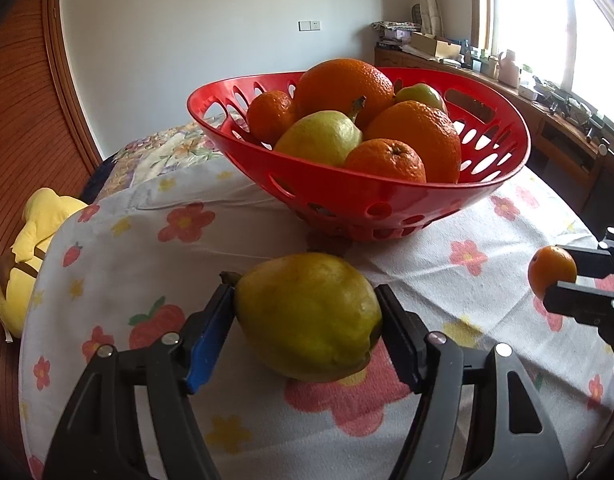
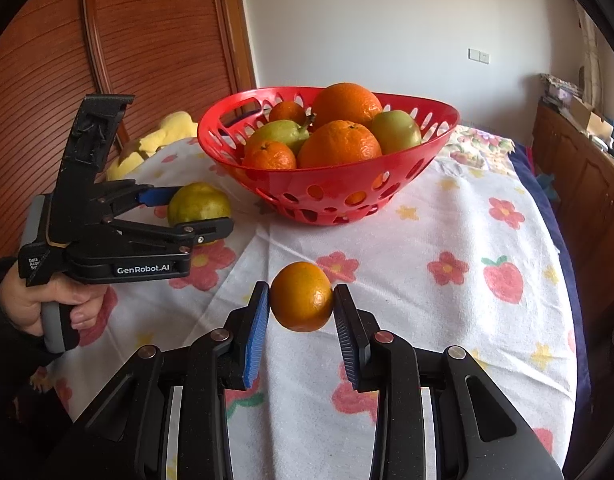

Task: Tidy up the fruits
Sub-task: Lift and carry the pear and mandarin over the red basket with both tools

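Plainly, the red basket (image 2: pixel 327 184) sits on the flowered cloth (image 2: pixel 447 320) toward the far edge of the surface, its slotted wall tilted so the rim rides higher on one side. Inside it lie a large orange (image 2: pixel 347 104) at the top of the pile, another orange (image 2: pixel 339 144) in front of it, two small mandarins (image 2: pixel 269 156) and two green pears (image 2: pixel 281 132). The left gripper (image 1: pixel 307 312) has its jaws clamped on a yellow-green pear (image 1: pixel 307 316), near the cloth's left edge and short of the basket. The right gripper (image 2: pixel 301 300) has its jaws clamped on a small mandarin (image 2: pixel 301 296), held above the cloth's near middle. A yellow plush toy (image 1: pixel 31 240) lies off the left edge.
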The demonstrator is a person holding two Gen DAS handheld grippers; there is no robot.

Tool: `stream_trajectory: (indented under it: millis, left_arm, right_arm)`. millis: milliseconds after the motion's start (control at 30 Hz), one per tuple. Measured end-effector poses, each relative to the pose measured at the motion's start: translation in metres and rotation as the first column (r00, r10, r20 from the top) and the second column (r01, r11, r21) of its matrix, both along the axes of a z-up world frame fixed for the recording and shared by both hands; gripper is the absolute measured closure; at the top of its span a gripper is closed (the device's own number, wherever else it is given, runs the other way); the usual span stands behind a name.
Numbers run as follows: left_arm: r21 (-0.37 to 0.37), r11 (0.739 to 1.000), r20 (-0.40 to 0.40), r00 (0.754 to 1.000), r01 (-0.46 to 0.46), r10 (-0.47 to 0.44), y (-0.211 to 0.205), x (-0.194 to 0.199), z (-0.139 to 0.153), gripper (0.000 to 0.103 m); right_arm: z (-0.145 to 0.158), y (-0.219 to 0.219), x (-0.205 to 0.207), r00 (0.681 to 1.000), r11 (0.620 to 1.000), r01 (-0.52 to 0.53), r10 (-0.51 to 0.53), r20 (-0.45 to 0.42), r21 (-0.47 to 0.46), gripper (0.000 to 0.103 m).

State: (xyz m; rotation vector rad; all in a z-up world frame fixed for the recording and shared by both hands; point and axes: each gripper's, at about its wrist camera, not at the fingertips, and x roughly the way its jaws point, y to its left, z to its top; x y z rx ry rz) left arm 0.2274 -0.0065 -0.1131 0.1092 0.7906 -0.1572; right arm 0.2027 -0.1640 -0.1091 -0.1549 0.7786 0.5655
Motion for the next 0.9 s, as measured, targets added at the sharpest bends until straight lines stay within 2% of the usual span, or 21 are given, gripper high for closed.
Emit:
stream_trajectory:
  millis: [167,400,600,900]
  left_arm:
    - [-0.023,0.999,-0.006,1.0,0.024,-0.024,0.003,-0.008,0.001,0.034]
    - [-0.069,0.997,0.034,0.999,0.039,-0.037,0.009,-0.03,0.018,0.034]
    - [-0.102,0.994,0.127,0.992,0.029,-0.016,0.016,-0.044,0.053,0.034]
    - [-0.098,0.993,0.212,0.976,0.062,-0.04,0.016,-0.037,0.096,0.034]
  right_arm:
    - [-0.001,-0.002,0.002,1.0,1.0,0.008,-0.008,-0.004,0.003,0.071]
    - [-0.001,-0.004,0.003,1.0,1.0,0.015,-0.015,-0.007,0.002,0.071]
    - [0.009,-0.006,0.003,1.0,1.0,0.02,-0.02,0.01,0.005,0.071]
    - [0.042,-0.014,0.01,0.995,0.999,0.042,-0.042,0.085,0.001,0.071]
